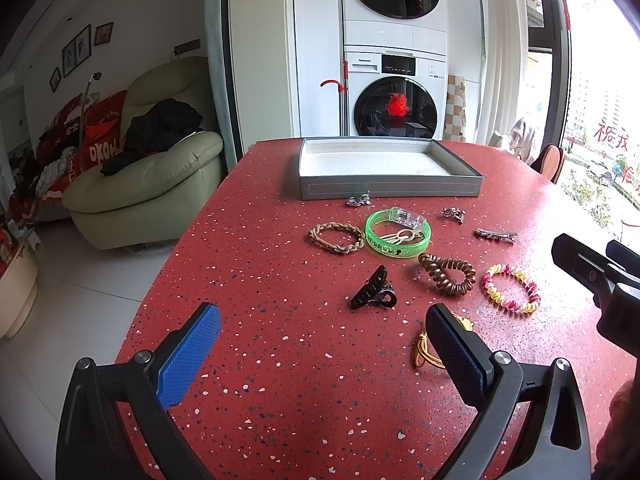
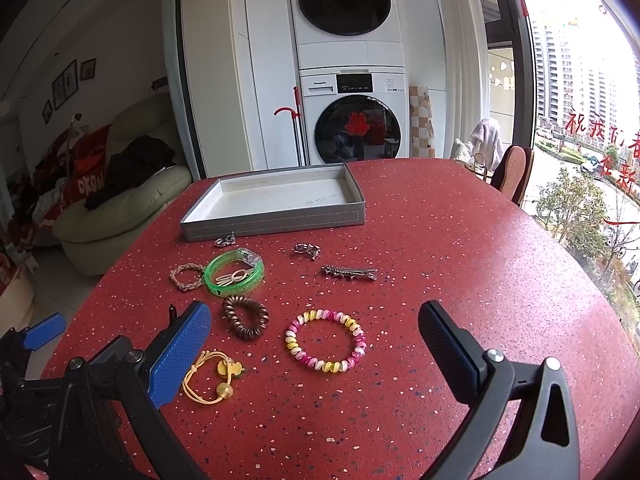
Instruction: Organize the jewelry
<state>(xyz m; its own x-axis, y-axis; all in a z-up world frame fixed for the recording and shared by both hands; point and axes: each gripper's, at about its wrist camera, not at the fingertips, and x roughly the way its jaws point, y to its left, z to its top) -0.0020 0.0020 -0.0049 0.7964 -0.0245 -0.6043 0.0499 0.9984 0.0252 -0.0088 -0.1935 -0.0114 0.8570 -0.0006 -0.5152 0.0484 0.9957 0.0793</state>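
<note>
Nothing is sorted yet: the grey tray (image 2: 276,216) sits empty at the back of the bench (image 2: 460,264), while every piece, such as the green bangle (image 1: 398,236), lies loose before it. The left gripper (image 1: 320,344) and the right gripper (image 2: 316,344) both gape wide, holding nothing.

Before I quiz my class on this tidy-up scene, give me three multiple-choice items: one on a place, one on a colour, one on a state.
1. Where is the gold clip?
A. in the tray
B. inside the green bangle
C. beside the claw clip

2. What colour is the table?
A. red
B. white
C. grey

3. How is the right gripper?
A. shut on a hair tie
B. open
C. out of view

B: the clip lies within the green bangle.
A: the table is speckled red.
B: the right gripper has its fingers spread, holding nothing.
</note>
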